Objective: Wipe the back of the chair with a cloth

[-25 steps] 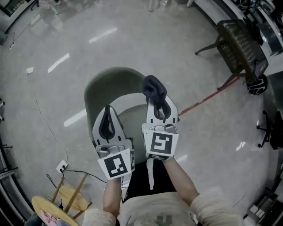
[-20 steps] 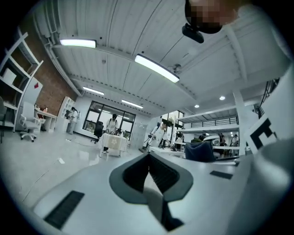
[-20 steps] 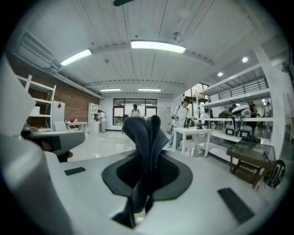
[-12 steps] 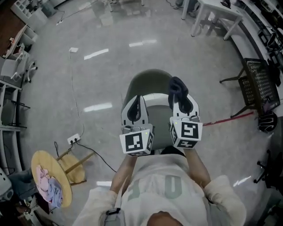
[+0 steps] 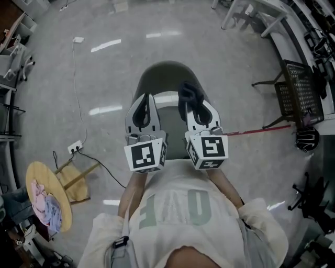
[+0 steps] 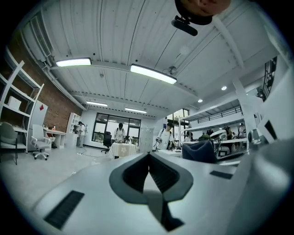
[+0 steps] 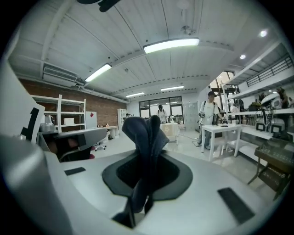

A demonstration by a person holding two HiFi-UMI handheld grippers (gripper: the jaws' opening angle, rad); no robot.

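Right gripper [image 5: 191,102] pinches crumpled dark cloth [image 5: 186,91] (left gripper [image 5: 142,99] jaws together)

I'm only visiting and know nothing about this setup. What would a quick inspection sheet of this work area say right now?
Surface: glossy grey floor.
Job's things: grey-green chair before the person; dark cloth above its seat.
Clutter: round wooden stool carrying pink and blue rags.
Grippers: left hand-held gripper shut, empty; right hand-held gripper shut on the cloth.
Cables: white cable to a power strip; black cable.
Surroundings: black mesh chair, white table, people far off.
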